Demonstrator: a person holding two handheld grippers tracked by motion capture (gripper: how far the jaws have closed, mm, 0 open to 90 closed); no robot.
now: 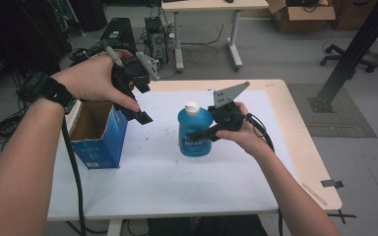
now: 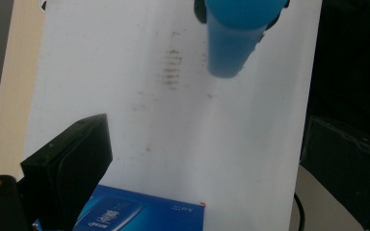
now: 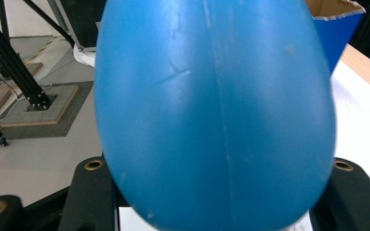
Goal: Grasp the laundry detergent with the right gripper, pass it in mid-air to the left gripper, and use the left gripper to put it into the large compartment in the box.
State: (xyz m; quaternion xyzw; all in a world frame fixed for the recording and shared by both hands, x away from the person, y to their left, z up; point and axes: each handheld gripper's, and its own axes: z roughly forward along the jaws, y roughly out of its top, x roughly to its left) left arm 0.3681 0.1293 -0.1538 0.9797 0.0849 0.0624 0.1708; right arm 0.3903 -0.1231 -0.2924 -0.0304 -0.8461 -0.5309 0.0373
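Observation:
A blue bottle with a white cap is upright at the middle of the white mat. My right gripper is shut on its body from the right; in the right gripper view the bottle bulges between the two black jaws. I cannot tell whether it touches the mat. An open blue cardboard box stands at the left. My left gripper hangs open above the box's right rim with nothing in it. Its own view looks down on the box and the bottle.
The mat covers a light wooden table and has faint brown smudges. Beyond the table are a desk, a computer tower with cables, a cardboard box and a black frame post on the floor.

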